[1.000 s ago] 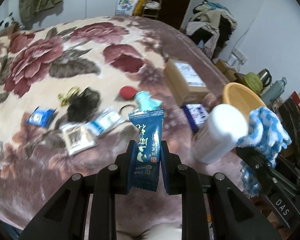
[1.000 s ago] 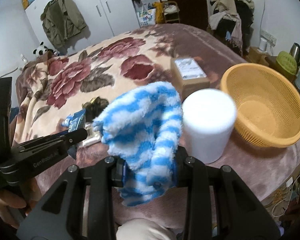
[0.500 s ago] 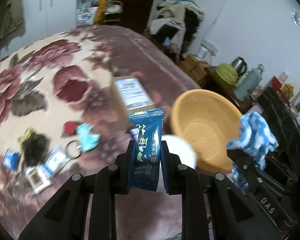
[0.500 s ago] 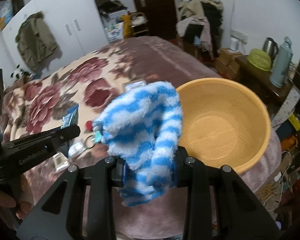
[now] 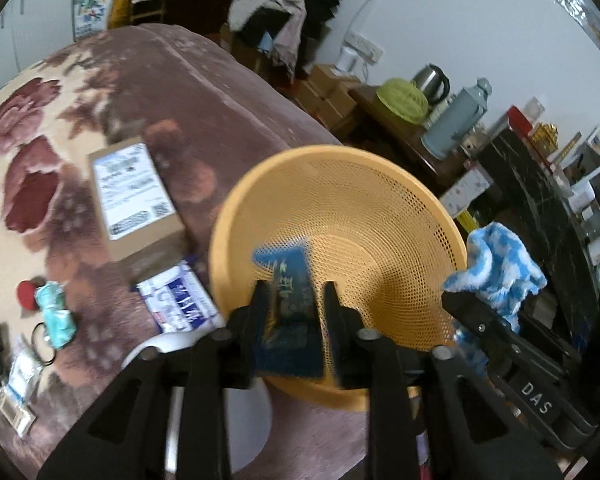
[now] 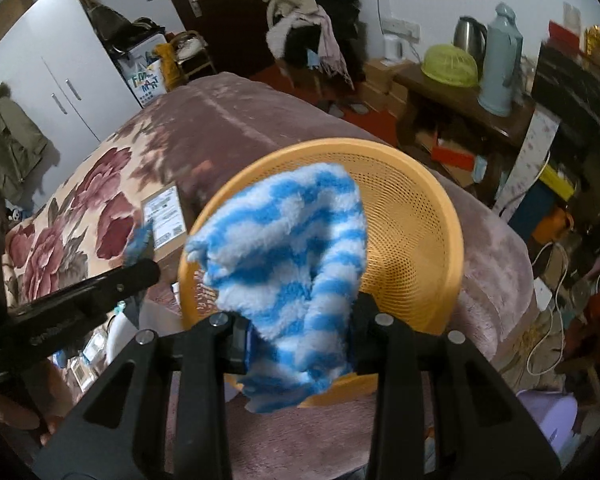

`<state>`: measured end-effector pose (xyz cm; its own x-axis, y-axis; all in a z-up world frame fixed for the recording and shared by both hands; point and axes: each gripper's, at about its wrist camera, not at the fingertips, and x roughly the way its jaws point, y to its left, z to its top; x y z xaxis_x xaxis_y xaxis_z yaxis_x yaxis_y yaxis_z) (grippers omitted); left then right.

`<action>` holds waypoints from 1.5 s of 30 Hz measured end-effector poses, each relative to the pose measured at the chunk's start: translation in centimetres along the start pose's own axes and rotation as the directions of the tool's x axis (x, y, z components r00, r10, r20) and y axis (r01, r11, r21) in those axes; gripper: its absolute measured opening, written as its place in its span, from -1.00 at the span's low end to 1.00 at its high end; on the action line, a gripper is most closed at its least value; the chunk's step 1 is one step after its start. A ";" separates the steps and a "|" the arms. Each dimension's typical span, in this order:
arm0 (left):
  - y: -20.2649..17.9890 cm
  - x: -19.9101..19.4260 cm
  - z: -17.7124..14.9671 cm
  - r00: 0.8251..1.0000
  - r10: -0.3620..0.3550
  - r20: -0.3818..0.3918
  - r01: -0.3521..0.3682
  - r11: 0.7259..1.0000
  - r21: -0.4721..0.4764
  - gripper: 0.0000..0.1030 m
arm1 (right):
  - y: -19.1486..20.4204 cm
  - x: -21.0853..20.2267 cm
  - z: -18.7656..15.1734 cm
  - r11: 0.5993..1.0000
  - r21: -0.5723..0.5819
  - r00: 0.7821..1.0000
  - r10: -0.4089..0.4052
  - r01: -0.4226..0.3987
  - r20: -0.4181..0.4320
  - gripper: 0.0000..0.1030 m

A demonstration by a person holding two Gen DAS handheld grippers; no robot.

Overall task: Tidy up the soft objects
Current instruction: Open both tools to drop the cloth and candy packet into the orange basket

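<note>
Our left gripper (image 5: 293,300) is closed on a blue packet (image 5: 286,280), which stands blurred between its fingers over the near left part of the orange basket (image 5: 380,184). Our right gripper (image 6: 296,320) is clamped on a blue-and-white fluffy cloth (image 6: 284,248), whose free end rises and folds over the basket (image 6: 420,216); in the left view that same cloth (image 5: 496,272) shows just past the basket's right rim, with the right gripper (image 5: 480,320) beneath it. The basket sits at the near right corner of the bed (image 5: 180,88), its right rim close to the bed's edge, beyond which the floor and a dark cabinet (image 5: 540,208) crowd in. The basket's mesh floor shows bare where it is not hidden by what we hold, and the air above it is open on the far side. To the left of the basket a cardboard box (image 5: 134,196) lies just apart from the rim, and a white-and-blue pack (image 5: 176,300) lies near the rim below it. A white bottle (image 5: 204,380) stands close under the left gripper, touching or nearly touching the basket's near left rim; we cannot tell which. Further left, small packets (image 5: 16,384), a ring (image 5: 44,340) and a teal item (image 5: 56,312) lie scattered on the floral blanket, well apart from the basket.
</note>
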<state>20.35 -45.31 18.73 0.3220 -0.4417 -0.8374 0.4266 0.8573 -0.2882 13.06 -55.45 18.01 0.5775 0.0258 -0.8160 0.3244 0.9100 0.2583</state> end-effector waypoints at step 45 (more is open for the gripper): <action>10.7 -13.8 -8.6 0.960 0.232 0.158 -0.212 0.968 -0.133 0.98 | 9.1 -5.3 -4.5 0.982 -0.191 1.000 -0.004 0.008 0.024 1.00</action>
<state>13.20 -27.74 23.22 0.5417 -0.2669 -0.7971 0.2322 0.9589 -0.1633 9.60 -45.40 22.31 0.5943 0.0122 -0.8042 0.1800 0.9725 0.1477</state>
